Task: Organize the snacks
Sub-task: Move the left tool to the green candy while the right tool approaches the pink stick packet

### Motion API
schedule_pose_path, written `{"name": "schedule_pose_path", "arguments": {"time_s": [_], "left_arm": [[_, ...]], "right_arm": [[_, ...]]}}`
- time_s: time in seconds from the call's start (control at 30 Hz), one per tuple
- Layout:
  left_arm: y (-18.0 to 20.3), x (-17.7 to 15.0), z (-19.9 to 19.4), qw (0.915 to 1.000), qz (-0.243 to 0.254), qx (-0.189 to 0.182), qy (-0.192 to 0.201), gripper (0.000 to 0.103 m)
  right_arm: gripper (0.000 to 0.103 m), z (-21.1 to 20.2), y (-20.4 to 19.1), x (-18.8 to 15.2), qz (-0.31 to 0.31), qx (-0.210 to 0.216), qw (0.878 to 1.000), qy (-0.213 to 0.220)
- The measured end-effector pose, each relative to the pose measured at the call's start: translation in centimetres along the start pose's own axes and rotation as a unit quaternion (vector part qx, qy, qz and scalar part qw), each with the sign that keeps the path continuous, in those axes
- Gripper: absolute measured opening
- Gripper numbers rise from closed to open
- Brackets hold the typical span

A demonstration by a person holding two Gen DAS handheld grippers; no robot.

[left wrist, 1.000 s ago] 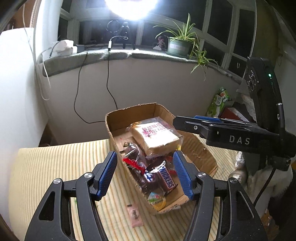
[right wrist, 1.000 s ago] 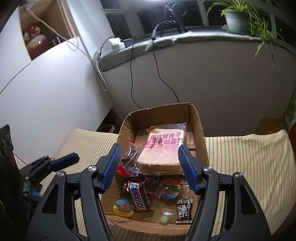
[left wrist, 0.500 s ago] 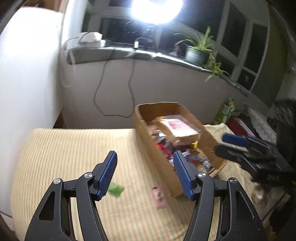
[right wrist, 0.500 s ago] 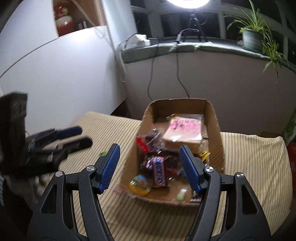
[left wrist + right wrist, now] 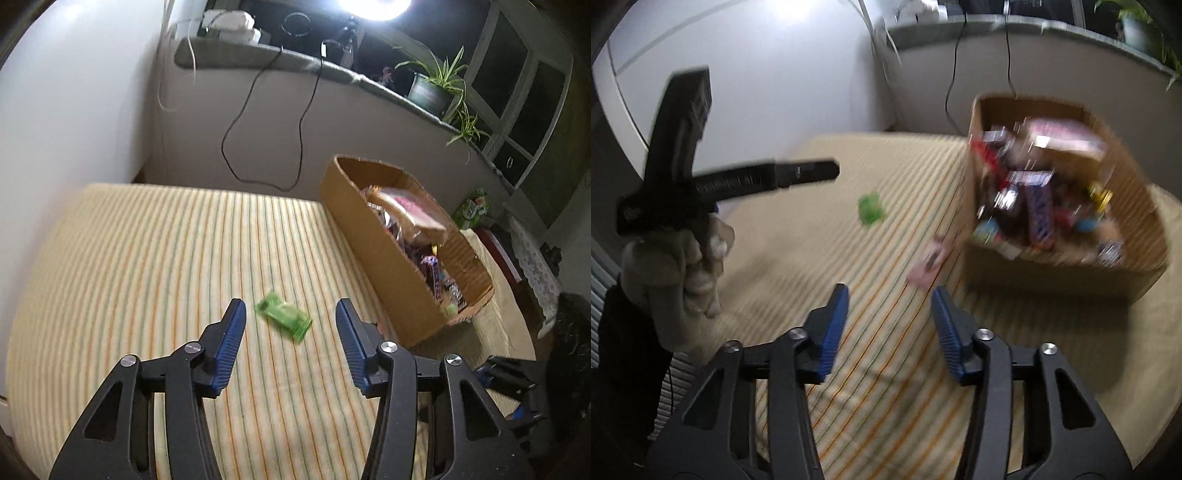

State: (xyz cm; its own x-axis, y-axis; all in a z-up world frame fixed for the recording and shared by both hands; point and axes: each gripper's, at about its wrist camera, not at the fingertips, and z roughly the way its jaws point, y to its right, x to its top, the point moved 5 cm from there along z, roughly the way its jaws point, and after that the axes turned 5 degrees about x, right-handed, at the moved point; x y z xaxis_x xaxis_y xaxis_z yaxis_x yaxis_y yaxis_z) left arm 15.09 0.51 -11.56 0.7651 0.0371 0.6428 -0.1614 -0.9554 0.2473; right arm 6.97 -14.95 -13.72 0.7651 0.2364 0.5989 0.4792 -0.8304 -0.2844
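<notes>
A cardboard box full of snacks stands on the striped cloth at the right; it also shows in the right wrist view. A green snack packet lies on the cloth just ahead of my open, empty left gripper; it shows blurred in the right wrist view. A pink packet lies by the box's near corner, just ahead of my open, empty right gripper. The left gripper body hangs above the cloth at the left.
The striped cloth covers the table up to a white wall at the left and back. A black cable hangs down the back wall. A potted plant stands on the sill. The right wrist view is motion-blurred.
Both grippers have swung left and back from over the box. The left one now faces the green packet on the cloth; the right one now faces the pink packet. Both stay open.
</notes>
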Motion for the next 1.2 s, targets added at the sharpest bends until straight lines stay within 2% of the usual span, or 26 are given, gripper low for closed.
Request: {"name": "schedule_pose_path", "arguments": {"time_s": [0.07, 0.7, 0.83, 1.2], "left_arm": [[0.0, -0.4, 0.4, 1.0, 0.004, -0.003, -0.007, 0.048], [-2.5, -0.9, 1.9, 0.9987, 0.009, -0.045, -0.021, 0.048], [-2.8, -1.0, 1.9, 0.9982, 0.011, -0.055, -0.021, 0.048], [-2.6, -1.3, 2.6, 0.9971, 0.022, -0.063, -0.036, 0.048]], "right_arm": [[0.041, 1.0, 0.1, -0.2, 0.012, -0.001, 1.0, -0.008], [0.04, 3.9, 0.7, 0.7, 0.067, -0.106, 0.992, 0.002], [0.04, 4.9, 0.3, 1.3, 0.055, -0.13, 0.99, 0.003], [0.04, 6.7, 0.3, 2.9, 0.052, -0.158, 0.986, 0.012]]}}
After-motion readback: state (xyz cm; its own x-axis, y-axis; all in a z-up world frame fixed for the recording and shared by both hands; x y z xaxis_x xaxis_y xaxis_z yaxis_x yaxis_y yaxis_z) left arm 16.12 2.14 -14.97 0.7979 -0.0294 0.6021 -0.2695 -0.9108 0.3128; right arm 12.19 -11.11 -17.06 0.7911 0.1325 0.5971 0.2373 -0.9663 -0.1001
